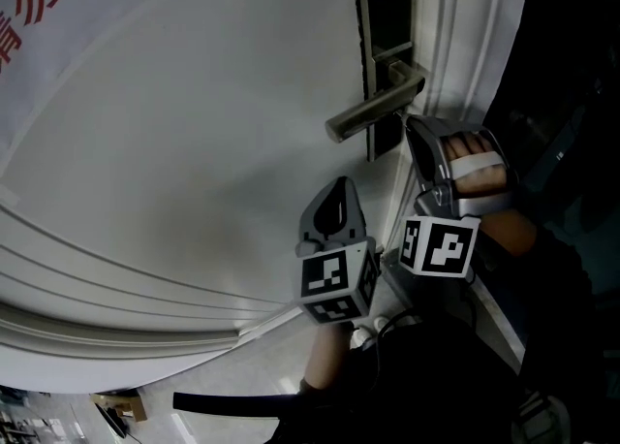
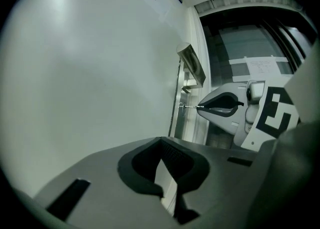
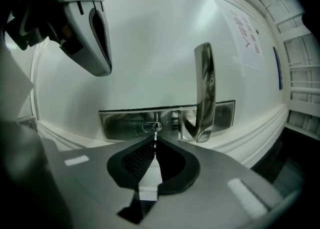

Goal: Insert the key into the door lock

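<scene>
The right claw (image 3: 155,145) is pinched tight on a slim metal key (image 3: 155,136), which sticks straight out from between its dark pads. The key's tip sits right at the oval keyhole (image 3: 151,127) in the steel lock plate (image 3: 125,123); from where the right gripper view looks, I can't say how far in it has gone. In the left gripper view the same key shows as a thin bar bridging the short gap between the claw's nose and the plate. A hand (image 1: 477,166) wraps the right gripper's grip, with its marker cube (image 1: 441,245) just below.

Just past the keyhole, the brushed lever handle (image 3: 205,90) juts from the same plate, well clear of the key. In the head view the right claw sits directly beneath that lever, close to the door's edge and the white moulded frame (image 1: 455,35).

The left claw (image 2: 161,144) has its pads drawn together at the tips with nothing between them, only the pale door showing through the slit behind. It hangs beside the right one, apart from it and a little farther from the lock, facing the flat face of the white door (image 1: 194,142), its own marker cube (image 1: 337,282) below it.

Farther off, at the upper corner of the door in the head view, a sheet with red characters (image 1: 29,6) is stuck to the panel
</scene>
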